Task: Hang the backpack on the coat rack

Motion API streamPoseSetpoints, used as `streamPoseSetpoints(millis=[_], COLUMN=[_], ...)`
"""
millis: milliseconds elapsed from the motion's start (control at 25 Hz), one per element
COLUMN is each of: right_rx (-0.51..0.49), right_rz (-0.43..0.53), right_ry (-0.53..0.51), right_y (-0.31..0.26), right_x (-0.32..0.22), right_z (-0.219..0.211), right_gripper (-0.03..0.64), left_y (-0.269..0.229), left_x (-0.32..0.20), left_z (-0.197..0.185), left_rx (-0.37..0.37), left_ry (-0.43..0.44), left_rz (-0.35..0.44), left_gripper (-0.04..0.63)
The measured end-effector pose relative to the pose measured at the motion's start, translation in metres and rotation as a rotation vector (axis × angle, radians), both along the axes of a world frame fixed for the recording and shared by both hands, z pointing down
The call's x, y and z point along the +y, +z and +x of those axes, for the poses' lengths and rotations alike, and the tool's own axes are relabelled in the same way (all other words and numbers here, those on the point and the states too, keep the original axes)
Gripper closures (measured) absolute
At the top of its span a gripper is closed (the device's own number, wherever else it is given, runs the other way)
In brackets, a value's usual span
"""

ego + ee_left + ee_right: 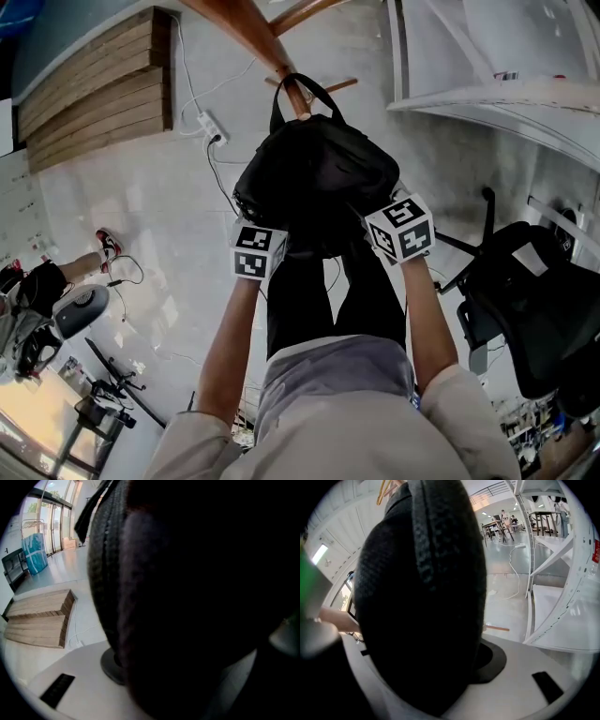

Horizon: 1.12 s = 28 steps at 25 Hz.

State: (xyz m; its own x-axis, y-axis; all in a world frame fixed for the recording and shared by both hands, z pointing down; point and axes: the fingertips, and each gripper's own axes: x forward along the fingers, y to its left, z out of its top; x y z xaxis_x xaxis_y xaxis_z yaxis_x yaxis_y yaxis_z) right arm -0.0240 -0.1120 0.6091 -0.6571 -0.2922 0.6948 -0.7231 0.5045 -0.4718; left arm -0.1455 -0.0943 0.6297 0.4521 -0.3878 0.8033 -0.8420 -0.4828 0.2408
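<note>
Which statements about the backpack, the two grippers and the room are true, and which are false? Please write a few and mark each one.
1. The backpack is black. True.
2. Only the right gripper holds the backpack. False: the left gripper also has the backpack between its jaws.
3. The backpack lies on the floor. False: it is held up at the wooden coat rack, and its handle appears to loop around a peg.
4. A black office chair stands at the person's right. True.
</note>
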Motion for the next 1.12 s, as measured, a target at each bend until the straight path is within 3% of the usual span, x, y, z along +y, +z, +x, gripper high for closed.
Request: streamPoseSetpoints(millis=[1120], right_rx=[-0.005], right_rz=[-0.052], right_ry=[0.005], right_y=[0.043], right_x=[-0.022], right_z=[-0.010], right_gripper=[0.420], left_y=[0.039], left_x=[-0.021], left_z=[-0.012], left_rx=[-0.018], left_ry=[-0.001], left_rz=[-0.042], left_gripper=[0.440])
